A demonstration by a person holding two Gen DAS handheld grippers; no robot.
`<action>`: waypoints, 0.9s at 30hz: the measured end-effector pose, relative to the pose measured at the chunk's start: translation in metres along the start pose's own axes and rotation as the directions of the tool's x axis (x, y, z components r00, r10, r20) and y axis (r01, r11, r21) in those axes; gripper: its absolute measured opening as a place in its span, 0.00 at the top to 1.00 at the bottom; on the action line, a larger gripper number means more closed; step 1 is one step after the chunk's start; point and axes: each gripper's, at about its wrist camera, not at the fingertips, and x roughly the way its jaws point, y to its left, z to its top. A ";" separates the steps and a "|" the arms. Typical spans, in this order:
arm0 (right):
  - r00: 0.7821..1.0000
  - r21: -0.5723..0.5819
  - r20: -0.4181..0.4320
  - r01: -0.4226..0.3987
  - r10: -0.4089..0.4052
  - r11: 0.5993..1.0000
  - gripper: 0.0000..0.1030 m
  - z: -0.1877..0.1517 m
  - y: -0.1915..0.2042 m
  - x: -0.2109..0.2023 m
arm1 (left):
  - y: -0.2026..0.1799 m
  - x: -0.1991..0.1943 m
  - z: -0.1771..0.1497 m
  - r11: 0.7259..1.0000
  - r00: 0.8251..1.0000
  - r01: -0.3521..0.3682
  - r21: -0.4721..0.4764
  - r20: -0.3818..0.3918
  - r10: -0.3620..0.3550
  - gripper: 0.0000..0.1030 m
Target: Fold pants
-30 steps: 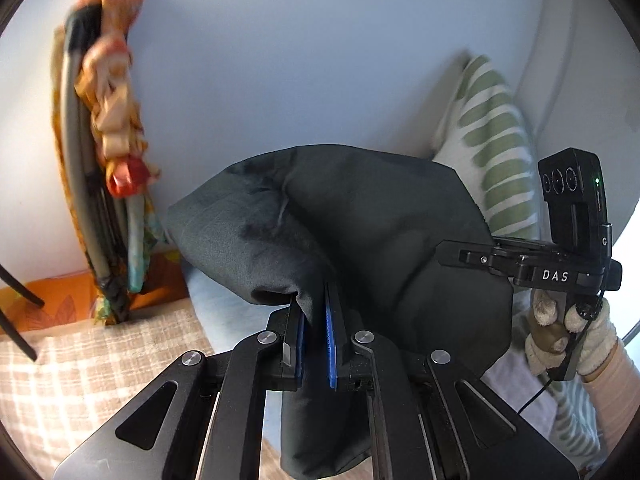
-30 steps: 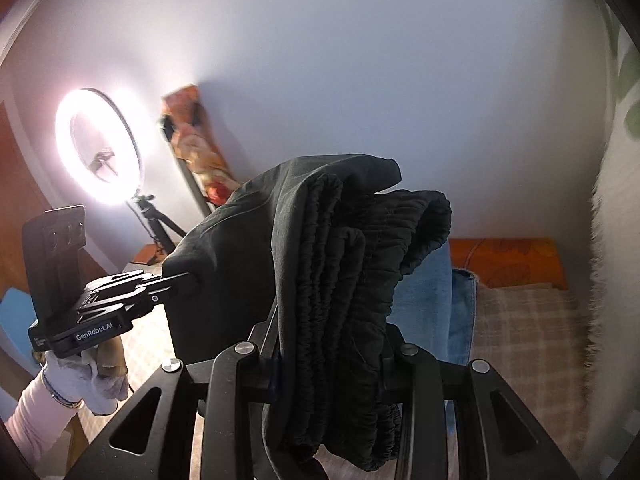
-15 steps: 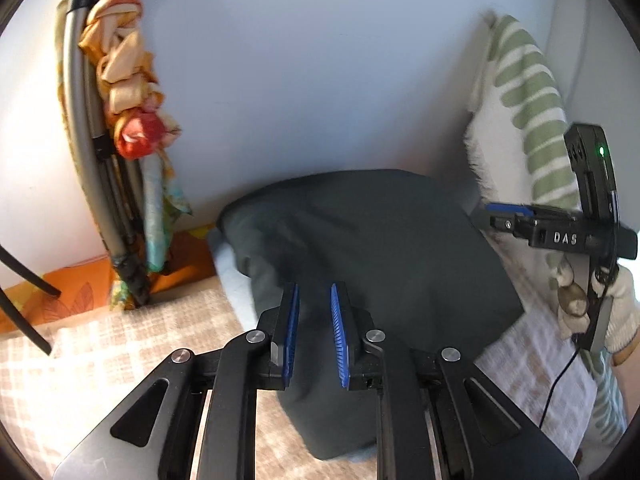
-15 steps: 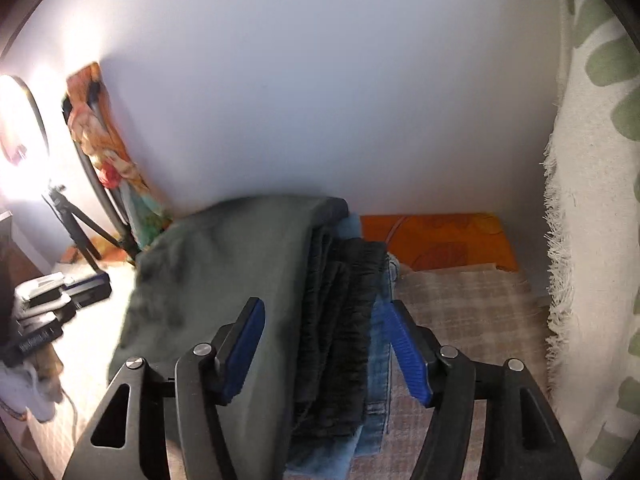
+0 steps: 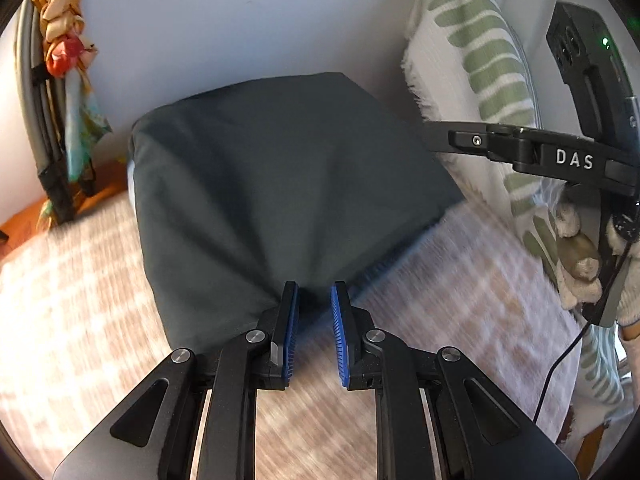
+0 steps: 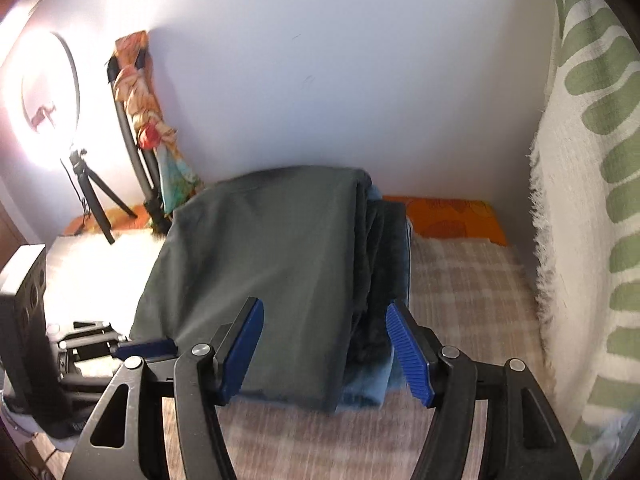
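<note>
Two grippers off the folded dark pants [image 6: 260, 272], which lie on the checked blanket [image 6: 468, 280].
Right gripper [image 6: 325, 350], jaws just opened wide, straddles the near edge; left gripper [image 5: 313, 334], narrowly parted, sits at the pants' near edge.

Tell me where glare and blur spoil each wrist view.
Right wrist view: the ring light blows out the left side, washing the bedcover beneath it white; the dark pants stay readable. Left wrist view: no glare, but the checked bedcover smears with motion blur, while the pants look soft.
</note>
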 end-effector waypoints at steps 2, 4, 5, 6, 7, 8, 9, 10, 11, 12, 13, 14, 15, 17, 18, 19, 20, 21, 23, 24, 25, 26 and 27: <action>1.000 -0.006 0.004 0.001 -0.001 1.000 0.35 -0.007 0.008 -0.011 | -0.001 -0.010 -0.003 1.000 1.000 0.010 -0.025 0.004 -0.010 0.86; 1.000 -0.013 0.003 0.017 -0.017 1.000 0.31 -0.012 0.015 -0.023 | 0.000 -0.025 -0.004 0.999 1.000 0.012 -0.053 0.023 -0.011 0.86; 1.000 -0.015 0.006 0.020 -0.020 1.000 0.31 -0.015 0.020 -0.030 | 0.000 -0.035 -0.006 0.998 0.999 0.013 -0.064 0.035 -0.011 0.86; 1.000 -0.014 0.014 0.017 -0.017 1.000 0.30 -0.017 0.023 -0.039 | 0.000 -0.045 -0.008 0.997 0.999 0.009 -0.072 0.050 -0.006 0.86; 1.000 -0.010 0.022 0.016 -0.016 1.000 0.29 -0.019 0.027 -0.047 | 0.001 -0.054 -0.010 0.997 0.998 0.006 -0.075 0.060 -0.002 0.81; 0.999 -0.005 0.034 0.012 -0.012 1.000 0.28 -0.021 0.031 -0.057 | 0.001 -0.063 -0.011 0.997 0.997 0.004 -0.079 0.072 0.002 0.74; 0.999 0.001 0.042 0.009 -0.009 1.000 0.25 -0.023 0.034 -0.066 | 0.001 -0.077 -0.014 0.996 0.996 0.000 -0.088 0.089 0.008 0.54; 0.999 0.007 0.051 0.009 -0.009 1.000 0.21 -0.025 0.038 -0.074 | 0.000 -0.086 -0.017 0.995 0.994 -0.001 -0.095 0.105 0.011 0.40; 0.998 0.009 0.061 0.014 -0.015 1.000 0.20 -0.028 0.044 -0.084 | -0.001 -0.097 -0.020 0.995 0.992 -0.002 -0.099 0.125 0.014 0.39; 0.997 0.004 0.068 0.023 -0.023 1.000 0.18 -0.030 0.049 -0.090 | -0.002 -0.104 -0.022 0.995 0.991 -0.007 -0.096 0.135 0.020 0.39; 0.997 -0.003 0.075 0.033 -0.033 0.999 0.17 -0.032 0.056 -0.098 | -0.004 -0.114 -0.026 0.996 0.989 -0.020 -0.090 0.146 0.033 0.39; 0.996 -0.011 0.083 0.047 -0.046 0.999 0.16 -0.036 0.063 -0.106 | -0.005 -0.122 -0.028 0.996 0.987 -0.032 -0.085 0.154 0.044 0.39; 0.994 -0.019 0.092 0.061 -0.059 0.998 0.12 -0.040 0.071 -0.114 | -0.008 -0.133 -0.033 0.996 0.985 -0.043 -0.077 0.166 0.056 0.37; 0.992 -0.021 0.106 0.078 -0.076 0.997 0.06 -0.049 0.084 -0.126 | -0.012 -0.146 -0.039 0.996 0.982 -0.057 -0.069 0.178 0.068 0.32; 0.990 -0.024 0.118 0.083 -0.079 0.996 0.02 -0.054 0.091 -0.133 | -0.015 -0.154 -0.043 0.996 0.980 -0.063 -0.065 0.186 0.074 0.30; 0.988 -0.029 0.127 0.090 -0.086 0.995 0.00 -0.058 0.097 -0.138 | -0.017 -0.158 -0.046 0.996 0.978 -0.068 -0.063 0.192 0.079 0.28; 0.986 -0.033 0.135 0.101 -0.096 0.994 0.00 -0.064 0.105 -0.144 | -0.019 -0.163 -0.050 0.996 0.977 -0.072 -0.062 0.198 0.083 0.26; 0.985 -0.034 0.139 0.105 -0.099 0.994 0.00 -0.068 0.110 -0.148 | -0.022 -0.170 -0.055 0.995 0.975 -0.076 -0.059 0.206 0.087 0.23; 0.983 -0.037 0.150 0.116 -0.109 0.993 0.00 -0.078 0.123 -0.156 | -0.025 -0.180 -0.065 0.994 0.970 -0.091 -0.054 0.221 0.101 0.22; 0.981 -0.036 0.156 0.120 -0.113 0.992 0.00 -0.082 0.126 -0.158 | -0.026 -0.184 -0.068 0.994 0.968 -0.100 -0.052 0.226 0.109 0.22; 0.979 -0.030 0.166 0.127 -0.120 0.991 0.00 -0.087 0.131 -0.162 | -0.028 -0.189 -0.073 0.993 0.966 -0.103 -0.053 0.231 0.113 0.22; 0.976 -0.019 0.176 0.133 -0.128 0.991 0.00 -0.092 0.133 -0.165 | -0.028 -0.193 -0.077 0.993 0.966 -0.102 -0.057 0.232 0.113 0.22; 0.975 -0.010 0.181 0.133 -0.129 0.991 0.00 -0.096 0.136 -0.167 | -0.028 -0.197 -0.081 0.993 0.966 -0.102 -0.062 0.231 0.113 0.22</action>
